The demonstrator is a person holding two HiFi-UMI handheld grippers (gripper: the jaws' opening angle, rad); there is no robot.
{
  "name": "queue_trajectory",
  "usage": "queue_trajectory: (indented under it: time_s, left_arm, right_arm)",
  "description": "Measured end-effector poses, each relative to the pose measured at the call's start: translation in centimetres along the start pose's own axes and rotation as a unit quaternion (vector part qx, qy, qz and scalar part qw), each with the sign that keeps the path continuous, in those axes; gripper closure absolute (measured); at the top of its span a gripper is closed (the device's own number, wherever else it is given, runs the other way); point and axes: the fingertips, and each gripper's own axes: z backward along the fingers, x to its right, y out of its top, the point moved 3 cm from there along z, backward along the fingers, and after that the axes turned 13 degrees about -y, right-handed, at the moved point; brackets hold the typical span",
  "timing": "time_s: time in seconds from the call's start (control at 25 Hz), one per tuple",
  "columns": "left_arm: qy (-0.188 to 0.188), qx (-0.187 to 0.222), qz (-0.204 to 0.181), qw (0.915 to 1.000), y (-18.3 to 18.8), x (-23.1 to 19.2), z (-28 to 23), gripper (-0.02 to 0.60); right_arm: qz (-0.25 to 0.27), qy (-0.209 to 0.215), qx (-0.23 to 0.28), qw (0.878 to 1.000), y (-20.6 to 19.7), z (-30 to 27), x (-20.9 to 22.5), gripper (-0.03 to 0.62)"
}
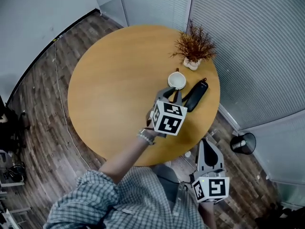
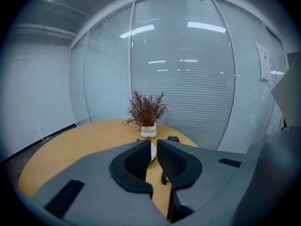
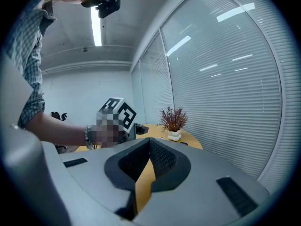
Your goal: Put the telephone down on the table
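The black telephone handset point(image 1: 196, 95) lies flat on the round wooden table point(image 1: 114, 89), near its right edge; its top end point(image 2: 173, 139) and coiled cord point(image 2: 164, 177) show past the jaws in the left gripper view. My left gripper point(image 1: 172, 94) hovers just left of the handset and holds nothing. Its jaws stand a narrow slit apart point(image 2: 154, 145), and the white cup point(image 2: 153, 150) shows through the slit. My right gripper point(image 1: 206, 143) hangs off the table's near right edge, its jaws point(image 3: 149, 141) shut and empty.
A white cup point(image 1: 177, 80) stands just beyond the left gripper. A dried reddish plant in a white pot point(image 1: 193, 47) sits at the far right rim. Window blinds point(image 1: 248, 42) run along the right. A black round object point(image 1: 244, 143) and a cable point(image 1: 59, 94) lie on the wooden floor.
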Motion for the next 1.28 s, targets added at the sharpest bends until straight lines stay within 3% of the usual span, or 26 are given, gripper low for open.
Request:
queue_trajectory:
  time_s: [0.2, 0.48, 0.84, 1.28]
  left_arm:
    - [-0.005, 0.036, 0.014, 0.9992, 0.4, -1.8, 5.3, 0.572]
    - [0.029, 0.103, -0.051, 0.993, 3.3, -2.9, 14.0, 0.572]
    - [0.038, 0.121, -0.033, 0.9914, 2.3, -4.5, 22.9, 0.572]
    - [0.075, 0.116, -0.022, 0.9902, -0.8, -6.7, 29.5, 0.574]
  right_arm:
    - [0.007, 0.017, 0.018, 1.0, 1.5, -0.8, -3.0, 0.588]
    - [0.019, 0.041, 0.048, 0.998, 4.1, -1.2, -6.9, 0.588]
    - [0.029, 0.052, 0.088, 0.994, 6.8, -0.7, -10.6, 0.588]
    - [0.031, 0.073, 0.11, 0.991, 7.9, -0.2, -15.0, 0.588]
